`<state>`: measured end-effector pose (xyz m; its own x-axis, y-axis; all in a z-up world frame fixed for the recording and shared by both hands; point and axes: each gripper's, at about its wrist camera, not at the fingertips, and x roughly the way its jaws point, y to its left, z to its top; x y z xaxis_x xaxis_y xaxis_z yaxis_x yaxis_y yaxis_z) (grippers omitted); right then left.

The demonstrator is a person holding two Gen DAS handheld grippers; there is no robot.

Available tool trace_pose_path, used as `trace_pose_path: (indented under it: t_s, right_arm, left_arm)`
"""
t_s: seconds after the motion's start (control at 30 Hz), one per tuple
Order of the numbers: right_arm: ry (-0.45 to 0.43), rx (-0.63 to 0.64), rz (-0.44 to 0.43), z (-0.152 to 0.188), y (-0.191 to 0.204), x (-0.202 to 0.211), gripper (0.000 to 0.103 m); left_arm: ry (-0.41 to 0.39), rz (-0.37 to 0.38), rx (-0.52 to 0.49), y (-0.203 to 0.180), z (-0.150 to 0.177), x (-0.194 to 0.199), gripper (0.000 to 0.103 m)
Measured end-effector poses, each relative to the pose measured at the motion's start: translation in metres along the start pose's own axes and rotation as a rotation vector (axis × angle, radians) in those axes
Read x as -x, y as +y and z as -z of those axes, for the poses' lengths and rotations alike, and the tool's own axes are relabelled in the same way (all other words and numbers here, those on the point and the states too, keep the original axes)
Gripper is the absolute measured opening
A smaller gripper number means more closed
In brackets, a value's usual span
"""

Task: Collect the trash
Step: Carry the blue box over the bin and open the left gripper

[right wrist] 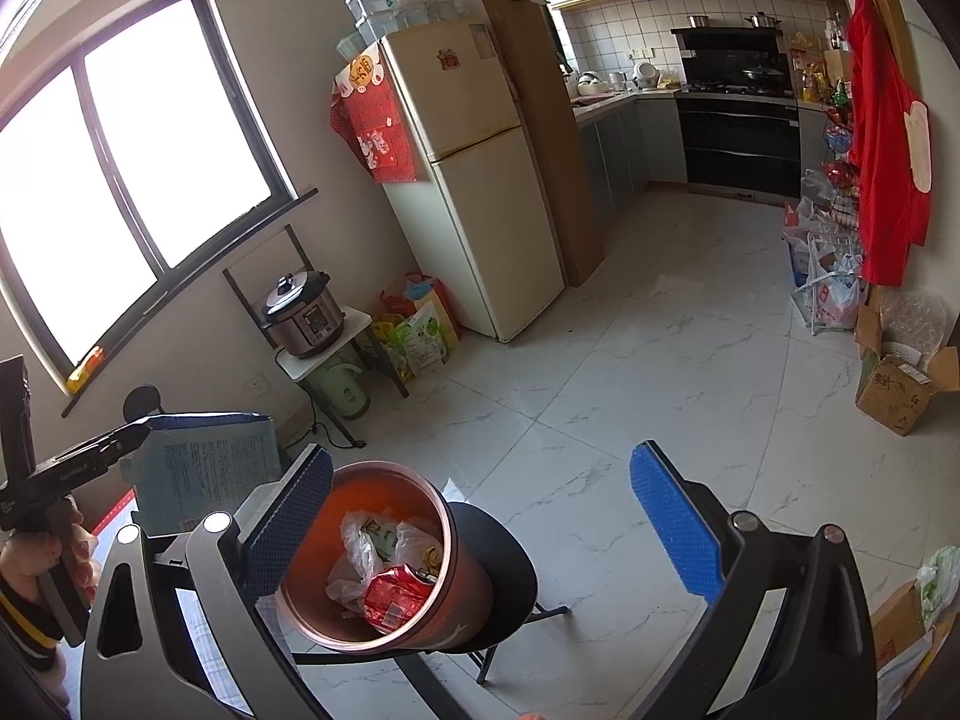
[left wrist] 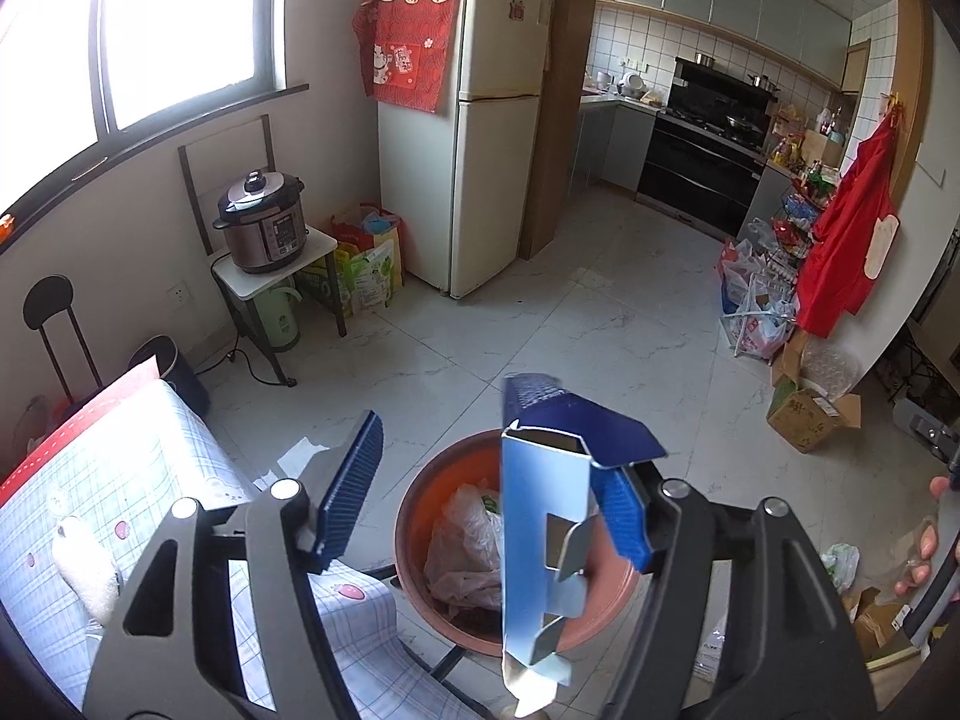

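Observation:
An orange trash bin (left wrist: 420, 498) stands on a black stool (right wrist: 498, 546); it holds plastic bags and a red wrapper (right wrist: 393, 597). In the left wrist view my left gripper (left wrist: 486, 504) is open, and a blue flattened carton (left wrist: 540, 516) hangs against its right finger (left wrist: 621, 516) directly over the bin, its flaps open. The left finger (left wrist: 351, 492) stands clear of the carton. In the right wrist view the carton (right wrist: 210, 468) shows at the left, beside the left gripper. My right gripper (right wrist: 498, 534) is open and empty, its fingers spread either side of the bin (right wrist: 372, 564).
A table with a checked cloth (left wrist: 150, 480) lies at the left. A pressure cooker (left wrist: 261, 222) sits on a small stand by the wall, near a fridge (left wrist: 474, 132). Cardboard boxes (left wrist: 810, 414) and bags line the right wall. White tiled floor (right wrist: 660, 372) spreads beyond.

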<state>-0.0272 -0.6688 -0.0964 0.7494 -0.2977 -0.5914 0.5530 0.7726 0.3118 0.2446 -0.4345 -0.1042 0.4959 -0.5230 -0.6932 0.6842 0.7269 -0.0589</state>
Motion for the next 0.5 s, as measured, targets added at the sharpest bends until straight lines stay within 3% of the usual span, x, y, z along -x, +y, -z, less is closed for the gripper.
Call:
trace_pose_path:
  t_s: [0.27, 0.5]
  right_arm:
    - [0.014, 0.005, -0.029, 0.004, 0.004, -0.003, 0.098]
    - [0.011, -0.036, 0.004, 0.004, -0.014, 0.000, 0.098]
  left_arm:
    - [-0.001, 0.017, -0.016, -0.007, -0.003, -0.003, 0.068]
    - [0.023, 0.035, -0.040, -0.017, -0.014, -0.015, 0.069]
